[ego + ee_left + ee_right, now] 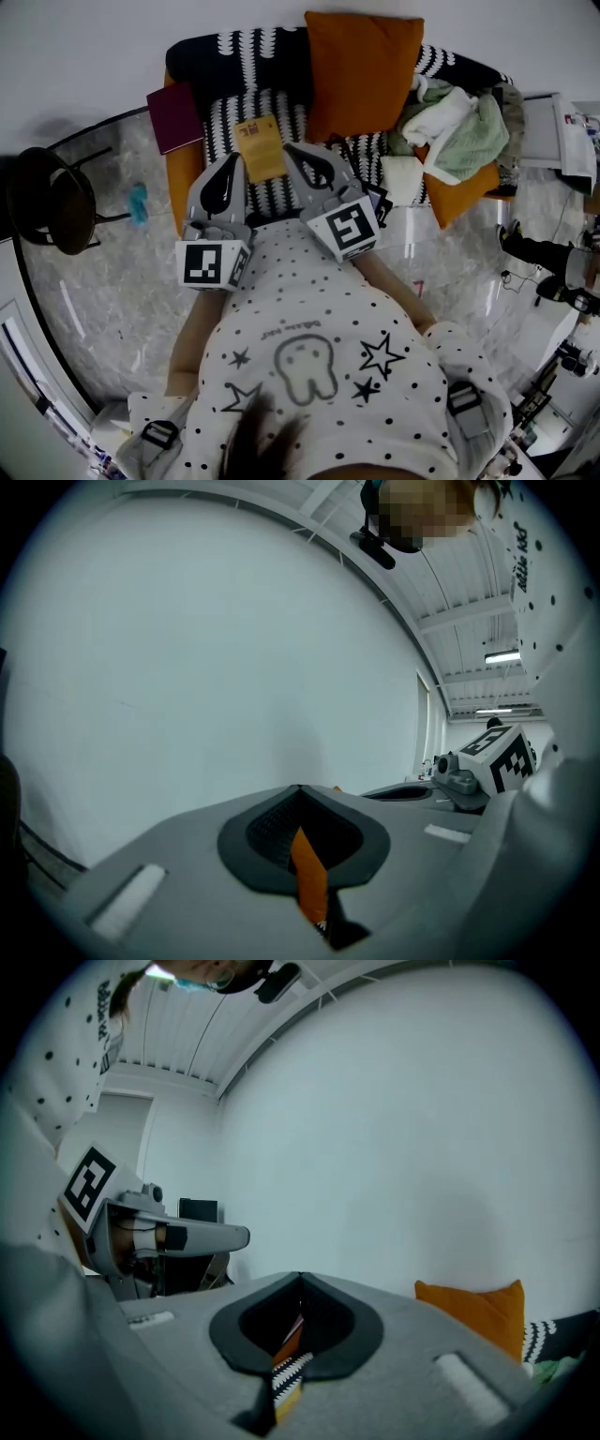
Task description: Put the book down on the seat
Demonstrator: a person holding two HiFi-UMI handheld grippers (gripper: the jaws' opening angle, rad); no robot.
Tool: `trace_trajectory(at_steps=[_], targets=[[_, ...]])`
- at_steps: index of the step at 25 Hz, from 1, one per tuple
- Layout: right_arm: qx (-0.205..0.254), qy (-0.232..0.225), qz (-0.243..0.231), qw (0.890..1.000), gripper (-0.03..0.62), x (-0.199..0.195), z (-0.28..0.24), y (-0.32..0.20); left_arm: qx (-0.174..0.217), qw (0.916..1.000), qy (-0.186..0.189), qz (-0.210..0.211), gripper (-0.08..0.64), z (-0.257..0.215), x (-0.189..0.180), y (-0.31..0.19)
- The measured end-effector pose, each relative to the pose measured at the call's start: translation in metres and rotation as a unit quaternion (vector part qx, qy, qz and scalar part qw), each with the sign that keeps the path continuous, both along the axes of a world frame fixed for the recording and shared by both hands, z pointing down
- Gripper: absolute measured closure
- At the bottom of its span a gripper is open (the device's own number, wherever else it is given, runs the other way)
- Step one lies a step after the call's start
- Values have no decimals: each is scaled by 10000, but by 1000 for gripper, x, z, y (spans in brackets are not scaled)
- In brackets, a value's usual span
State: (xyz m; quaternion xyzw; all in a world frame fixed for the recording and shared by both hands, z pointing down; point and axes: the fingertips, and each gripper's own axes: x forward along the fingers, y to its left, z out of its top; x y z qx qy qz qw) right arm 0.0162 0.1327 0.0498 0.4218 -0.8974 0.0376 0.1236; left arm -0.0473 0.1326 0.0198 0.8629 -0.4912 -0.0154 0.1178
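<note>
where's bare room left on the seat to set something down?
Free: striped seat between the maroon book and the yellow book; a narrower strip between the yellow book and the white cloth, in front of the pillow. Crowded: right end, with clothes pile and cushion.

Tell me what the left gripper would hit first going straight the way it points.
Probably the black-and-white throw on the back of the chair: in the head view the left gripper, shut on the yellow book, aims there. Its own view shows only white wall ahead, so it may pass over.
</note>
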Motion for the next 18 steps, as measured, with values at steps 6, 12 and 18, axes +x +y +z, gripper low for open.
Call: trace_trajectory(at_steps=[6, 12, 18], targets=[[-21, 37, -50, 10000, 591, -1, 2, -4, -22, 9999, -64, 86, 558, 2, 6, -3], [-65, 56, -15, 10000, 591, 1, 3, -8, -57, 9998, -120, 133, 558, 6, 10, -6], [-56, 30, -22, 10000, 591, 1, 2, -8, -132, 9997, -144, 127, 558, 6, 10, -6]])
